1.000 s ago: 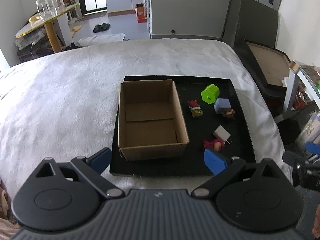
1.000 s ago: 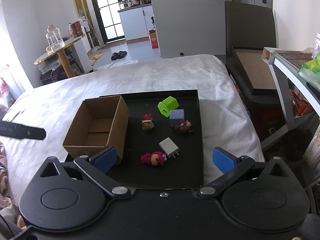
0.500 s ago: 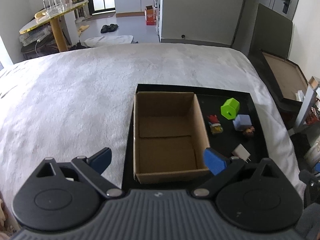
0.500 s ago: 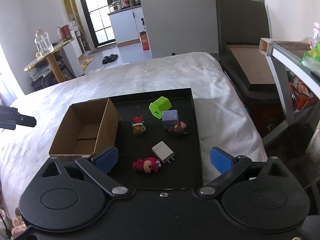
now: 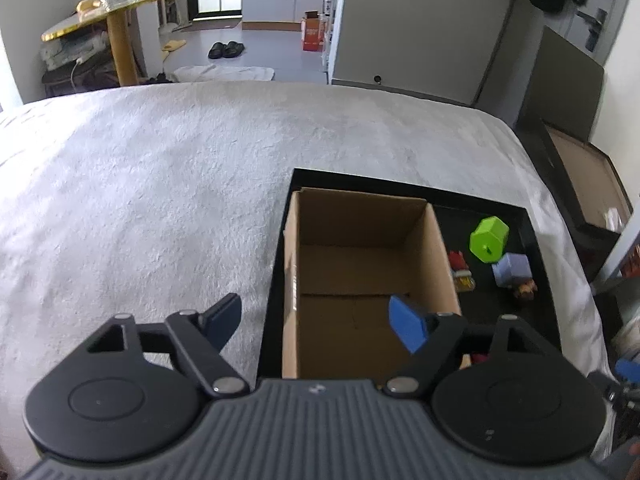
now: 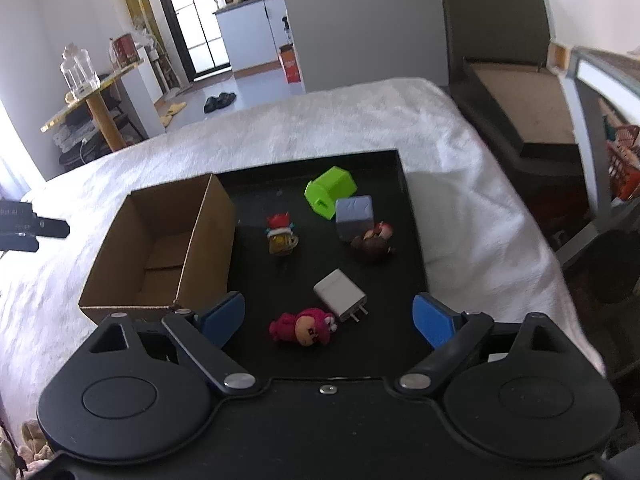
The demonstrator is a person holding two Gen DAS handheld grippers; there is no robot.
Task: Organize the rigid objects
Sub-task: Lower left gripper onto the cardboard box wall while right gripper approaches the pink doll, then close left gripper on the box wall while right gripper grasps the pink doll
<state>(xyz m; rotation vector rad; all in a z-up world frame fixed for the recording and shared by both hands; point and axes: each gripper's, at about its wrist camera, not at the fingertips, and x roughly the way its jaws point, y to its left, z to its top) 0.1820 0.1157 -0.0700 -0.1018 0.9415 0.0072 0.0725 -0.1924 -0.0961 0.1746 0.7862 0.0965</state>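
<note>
An empty cardboard box (image 5: 360,280) (image 6: 160,248) stands on the left part of a black tray (image 6: 400,360) (image 5: 536,320). On the tray lie a green block (image 6: 330,192) (image 5: 489,238), a lilac cube (image 6: 354,214) (image 5: 512,268), a brown figure (image 6: 372,242), a red-and-yellow figure (image 6: 282,234) (image 5: 460,270), a white charger (image 6: 340,294) and a pink figure (image 6: 304,328). My left gripper (image 5: 316,322) is open and empty over the box's near left wall. My right gripper (image 6: 328,320) is open and empty, with the pink figure and the charger between its fingers.
The tray rests on a white bed cover (image 5: 160,200). A dark cabinet with a brown top (image 6: 520,108) stands to the right of the bed. A round yellow table (image 5: 116,24) with a glass jar stands at the far left.
My left gripper has shifted left and forward, so the box now sits between its fingers. My right gripper has moved closer to the tray, toward the pink figure and charger.
</note>
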